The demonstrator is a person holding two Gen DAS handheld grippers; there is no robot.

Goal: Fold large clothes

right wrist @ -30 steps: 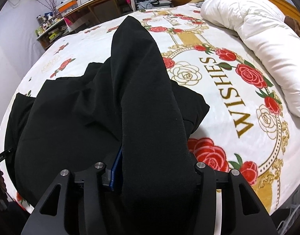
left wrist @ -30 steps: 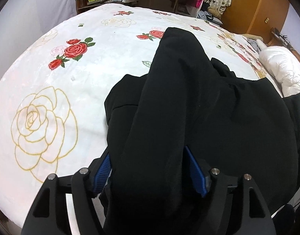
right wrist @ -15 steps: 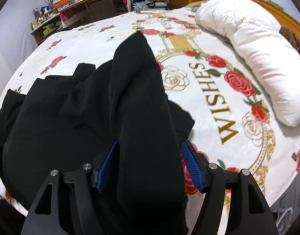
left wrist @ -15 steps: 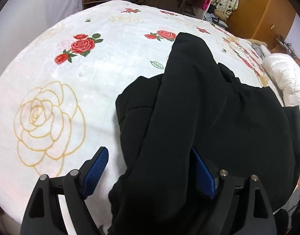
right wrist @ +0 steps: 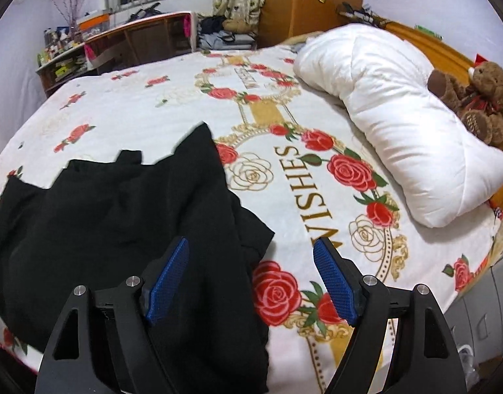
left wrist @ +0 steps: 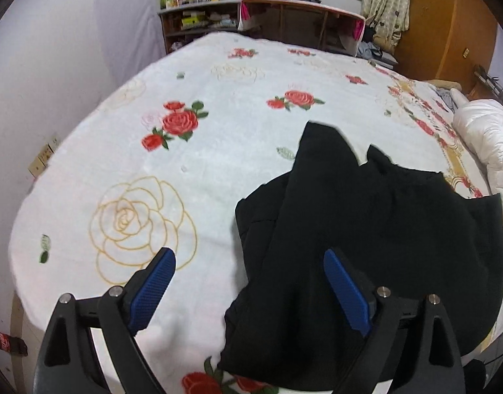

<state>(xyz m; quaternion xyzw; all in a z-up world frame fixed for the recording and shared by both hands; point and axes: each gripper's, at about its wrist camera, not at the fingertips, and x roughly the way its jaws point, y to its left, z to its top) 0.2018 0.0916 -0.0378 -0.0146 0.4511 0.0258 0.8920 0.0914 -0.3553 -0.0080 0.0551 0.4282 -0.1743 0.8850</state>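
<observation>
black garment [left wrist: 366,229] lies below each hand-held gripper [left wrist: 249,279] [right wrist: 249,269], jaws just opened wide, empty.

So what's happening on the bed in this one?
A person with a gripper in each hand is folding a black garment on the rose-print blanket. Both sleeves lie folded over the body. The left gripper and right gripper have just been opening; both are open, their pads clear of the cloth, and nothing is held.
</observation>
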